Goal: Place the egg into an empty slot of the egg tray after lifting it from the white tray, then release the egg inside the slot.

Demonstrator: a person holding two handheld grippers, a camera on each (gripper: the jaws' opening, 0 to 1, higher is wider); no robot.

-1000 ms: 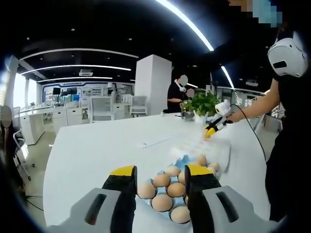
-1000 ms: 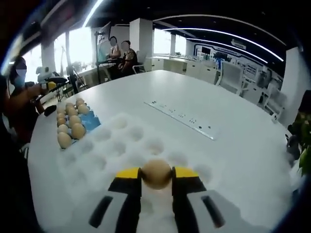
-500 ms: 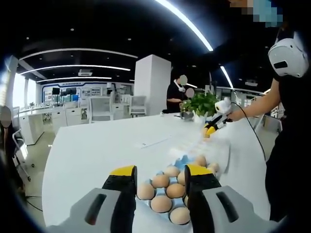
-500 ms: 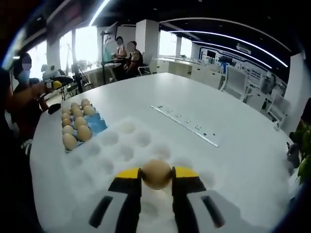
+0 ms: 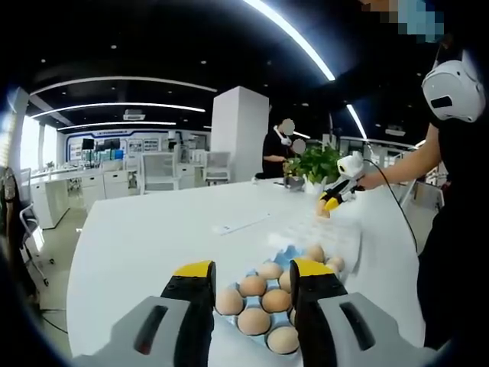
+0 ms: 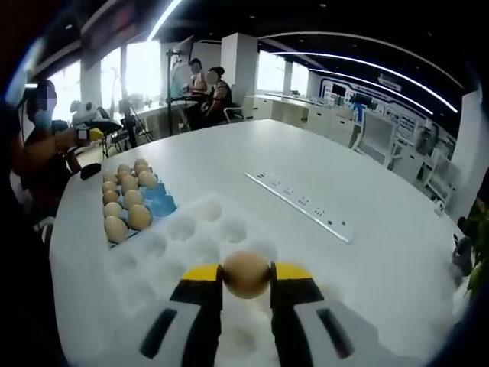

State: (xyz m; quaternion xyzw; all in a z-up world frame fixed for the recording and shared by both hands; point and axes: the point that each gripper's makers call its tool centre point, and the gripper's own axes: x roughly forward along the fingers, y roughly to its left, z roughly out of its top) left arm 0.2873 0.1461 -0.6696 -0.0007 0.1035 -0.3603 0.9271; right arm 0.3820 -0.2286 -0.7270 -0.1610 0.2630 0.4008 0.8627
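Since a second ago my right gripper (image 6: pixel 246 277) has carried the egg (image 6: pixel 246 274) higher above the white tray (image 6: pixel 200 243), jaws clamped on its sides so it cannot roll free. Beyond lies the blue egg tray (image 6: pixel 159 202), toward the tabletop's (image 6: pixel 321 183) near edge. My left gripper (image 5: pixel 248 280) hovers above it with parted jaws, holding nothing.

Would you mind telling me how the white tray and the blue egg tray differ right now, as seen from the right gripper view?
The white tray is larger and its visible cups hold no eggs; the blue egg tray is smaller and mostly filled with brown eggs. The white tray lies right under the right claw, which is shut on the egg; the blue egg tray lies farther off, to the left. Both rest flat on the white table.
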